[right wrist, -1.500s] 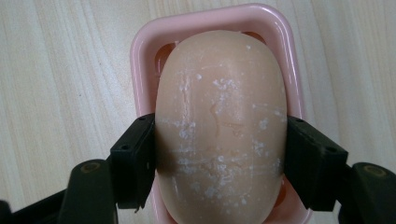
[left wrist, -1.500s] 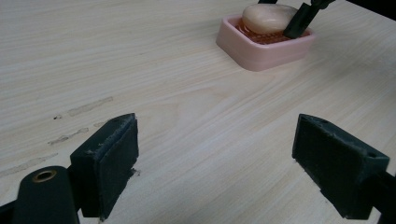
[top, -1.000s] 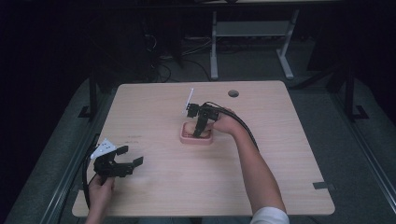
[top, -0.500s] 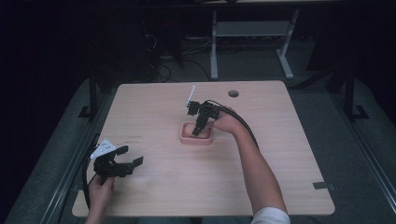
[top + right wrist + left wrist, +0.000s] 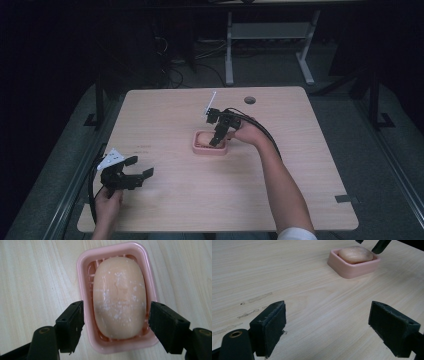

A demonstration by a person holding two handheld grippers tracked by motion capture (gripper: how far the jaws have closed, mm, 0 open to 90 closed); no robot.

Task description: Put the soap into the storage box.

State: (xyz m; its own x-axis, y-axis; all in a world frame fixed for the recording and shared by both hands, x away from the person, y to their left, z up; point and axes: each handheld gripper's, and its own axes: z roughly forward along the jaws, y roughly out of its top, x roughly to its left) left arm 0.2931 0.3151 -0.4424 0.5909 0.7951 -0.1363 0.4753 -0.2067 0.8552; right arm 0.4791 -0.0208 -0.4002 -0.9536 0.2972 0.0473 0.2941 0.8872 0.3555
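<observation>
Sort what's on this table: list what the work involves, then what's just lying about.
In use, judging by the right gripper open above them:
- soap bar
- pink soap dish

Idle:
- left gripper, open, near the table edge
- round table hole

room is dark, only the surface is lit. light wood top, rounded corners, round cable hole near the far edge, dark tape strip at the near right corner. grey floor around it. white desk frame and loose cables behind.
</observation>
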